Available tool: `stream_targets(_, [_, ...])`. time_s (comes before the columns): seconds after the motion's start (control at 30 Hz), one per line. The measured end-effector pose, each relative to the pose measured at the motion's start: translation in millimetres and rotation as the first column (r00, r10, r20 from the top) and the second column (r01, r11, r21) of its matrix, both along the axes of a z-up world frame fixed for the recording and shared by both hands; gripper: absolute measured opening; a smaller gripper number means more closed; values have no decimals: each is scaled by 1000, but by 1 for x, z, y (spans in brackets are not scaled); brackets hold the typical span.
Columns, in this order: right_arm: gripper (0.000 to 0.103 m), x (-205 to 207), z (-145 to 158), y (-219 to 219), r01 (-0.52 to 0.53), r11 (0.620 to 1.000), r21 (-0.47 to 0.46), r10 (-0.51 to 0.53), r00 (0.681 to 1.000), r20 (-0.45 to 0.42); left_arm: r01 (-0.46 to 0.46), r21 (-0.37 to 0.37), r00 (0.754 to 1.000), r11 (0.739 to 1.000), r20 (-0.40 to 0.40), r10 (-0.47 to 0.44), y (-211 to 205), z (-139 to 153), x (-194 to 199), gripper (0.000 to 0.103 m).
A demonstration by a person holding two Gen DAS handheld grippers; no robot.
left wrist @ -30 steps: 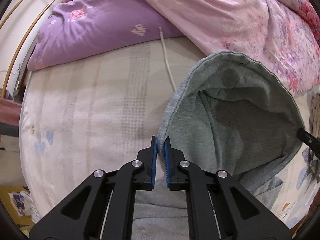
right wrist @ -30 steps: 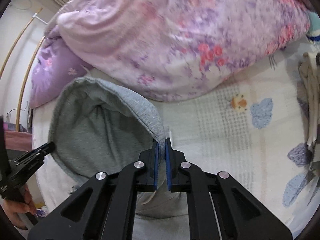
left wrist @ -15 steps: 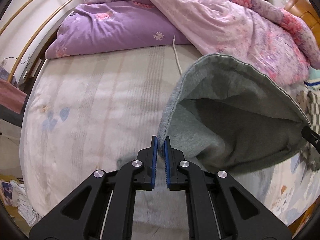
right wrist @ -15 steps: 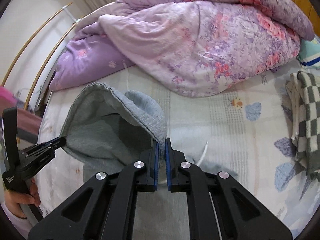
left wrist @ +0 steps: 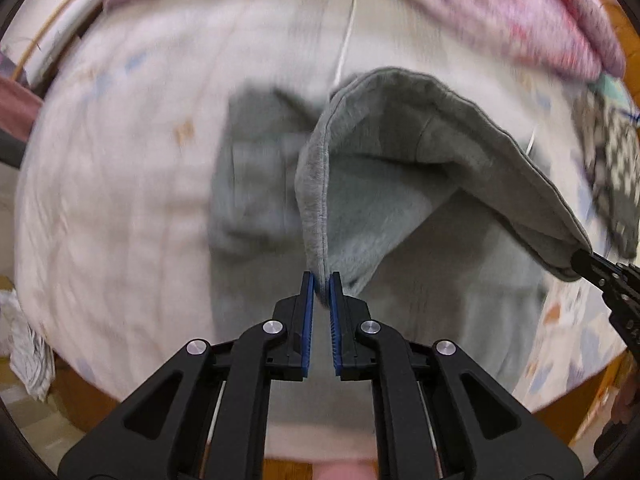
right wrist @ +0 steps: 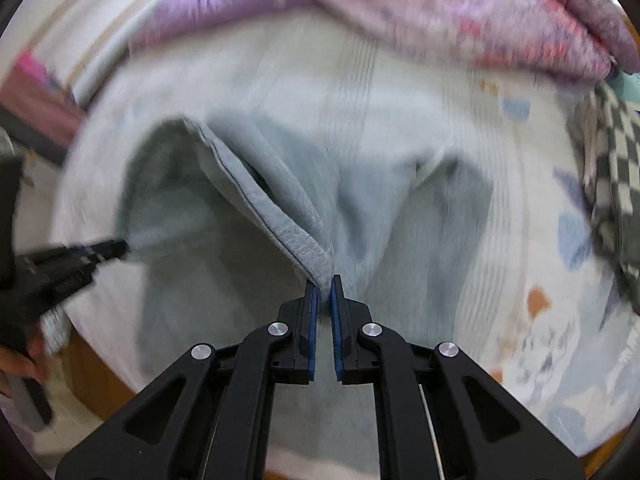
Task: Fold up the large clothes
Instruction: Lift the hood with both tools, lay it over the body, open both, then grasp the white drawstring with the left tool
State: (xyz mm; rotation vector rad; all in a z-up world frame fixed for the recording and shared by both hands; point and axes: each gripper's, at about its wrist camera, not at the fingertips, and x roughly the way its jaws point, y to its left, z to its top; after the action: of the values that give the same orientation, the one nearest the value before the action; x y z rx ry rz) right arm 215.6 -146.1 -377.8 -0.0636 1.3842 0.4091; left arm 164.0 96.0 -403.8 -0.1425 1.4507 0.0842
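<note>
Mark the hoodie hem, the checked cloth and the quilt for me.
hoodie hem [left wrist: 312, 184], left wrist view, on the grey ribbed edge above the left tool.
checked cloth [right wrist: 608, 168], right wrist view, on its checked top at the right edge.
quilt [right wrist: 500, 20], right wrist view, on the pink floral bulk.

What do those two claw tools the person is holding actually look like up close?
Both look alike. The left gripper and the right gripper are matte black plastic, each with two angled, cut-out arms joined by round silver rivets. The fingers are flat and narrow, lined with ribbed blue pads. A thin pale rod runs along the frame. No lettering shows, and no sleeves.
</note>
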Motion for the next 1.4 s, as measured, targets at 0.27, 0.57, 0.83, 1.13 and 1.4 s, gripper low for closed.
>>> stream_targets(0.27, [47, -37, -33, -5, 11, 999, -34, -17, 983, -181, 30, 48, 999, 998, 18, -31, 2, 4, -25, 73])
stream_targets(0.57, [77, -22, -55, 44, -66, 997, -32, 62, 993, -103, 9, -27, 992, 1000, 124, -5, 14, -49, 25, 70])
stream_targets(0.83, [76, -15, -77, 52, 5, 999, -41, -11, 986, -168, 13, -270, 1000, 963, -12, -17, 6, -71, 19, 14])
stream_targets(1.13, [77, 22, -67, -7, 218, 976, -6, -215, 955, -202, 38, -233, 999, 972, -8, -40, 16, -29, 40, 72])
stream_targets(1.4, [77, 76, -66, -60, 398, 917, 19, -387, 901, -198, 25, -239, 983, 971, 183, 20, 46, -14, 184, 76])
